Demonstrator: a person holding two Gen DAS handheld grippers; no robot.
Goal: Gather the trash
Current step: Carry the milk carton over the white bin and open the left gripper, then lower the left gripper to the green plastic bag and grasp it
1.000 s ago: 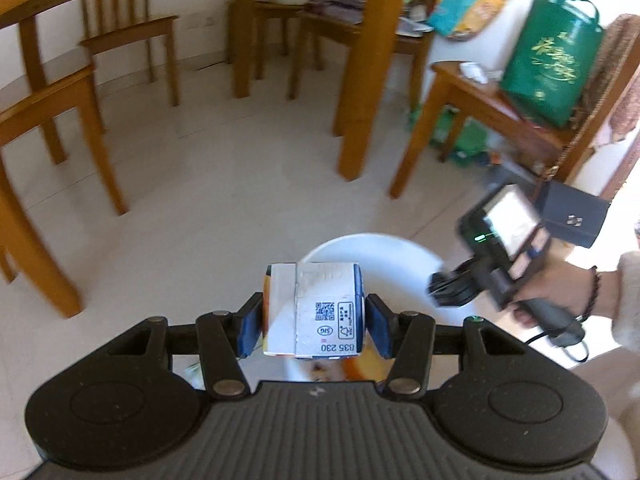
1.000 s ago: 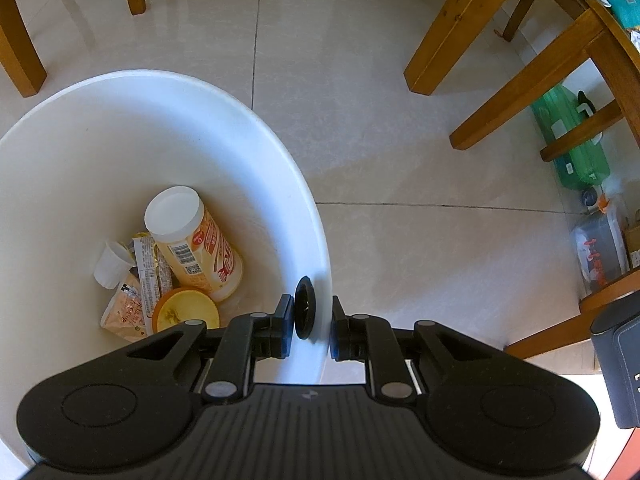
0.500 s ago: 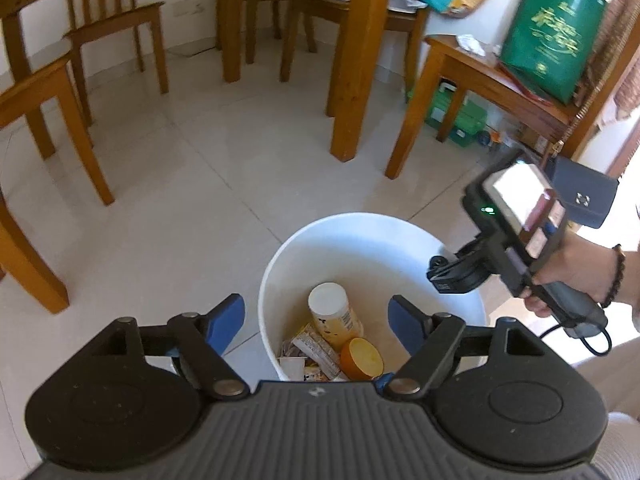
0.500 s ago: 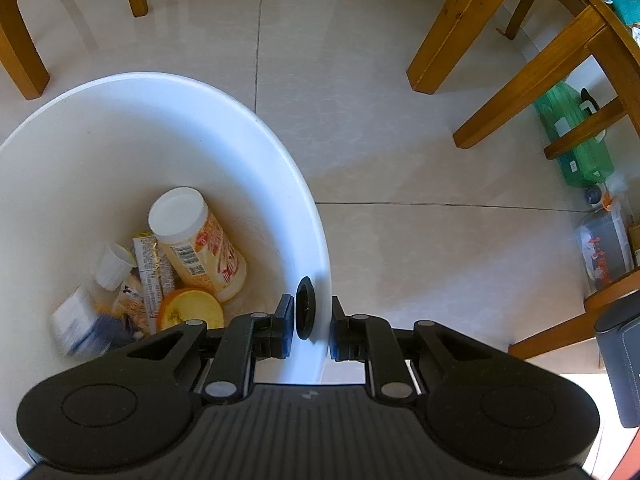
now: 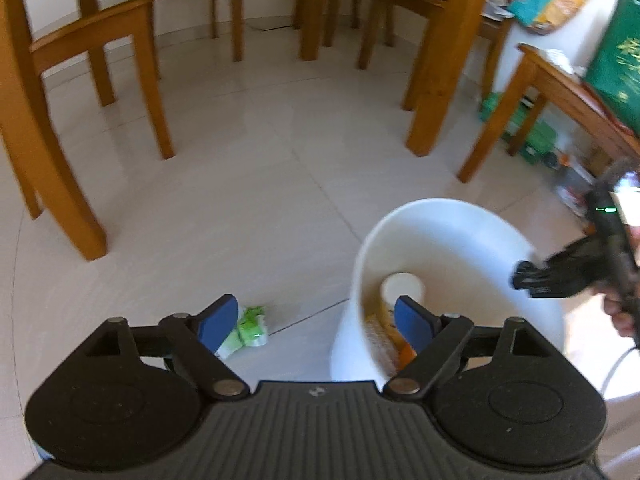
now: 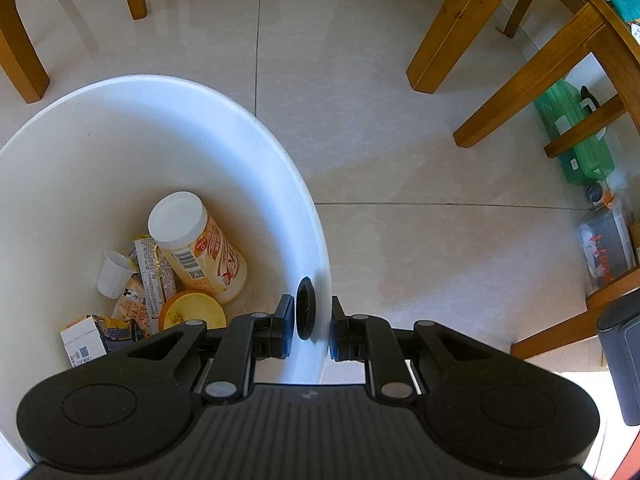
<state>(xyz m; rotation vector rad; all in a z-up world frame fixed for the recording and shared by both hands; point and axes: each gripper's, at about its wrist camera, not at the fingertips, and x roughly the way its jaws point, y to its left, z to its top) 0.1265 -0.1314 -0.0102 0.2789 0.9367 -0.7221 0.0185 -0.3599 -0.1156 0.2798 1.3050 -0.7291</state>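
Note:
A white bin (image 5: 452,232) stands on the tiled floor, and my right gripper (image 6: 311,316) is shut on the bin's rim (image 6: 320,264). Inside lie a white-capped bottle (image 6: 196,240), an orange lid (image 6: 194,314), snack wrappers (image 6: 150,276), a small white cup (image 6: 114,274) and a blue-and-white carton (image 6: 90,338). My left gripper (image 5: 316,322) hangs open and empty, left of the bin. A green-and-white wrapper (image 5: 248,330) lies on the floor just beyond the left fingertip (image 5: 218,320). In the left wrist view my right gripper (image 5: 576,268) and a hand (image 5: 622,312) show at the bin's far right.
Wooden chair legs (image 5: 152,92) and a table leg (image 5: 440,64) ring the floor. A green bag (image 5: 616,56) sits on a low wooden table (image 5: 560,80) at right. A green bottle (image 6: 572,136) and boxes (image 6: 606,244) lie under furniture. A dark pouch (image 6: 624,356) is at far right.
My left gripper opened and dropped the blue-and-white carton into the bin, then swung left toward the green wrapper on the floor. The right gripper kept its hold on the rim.

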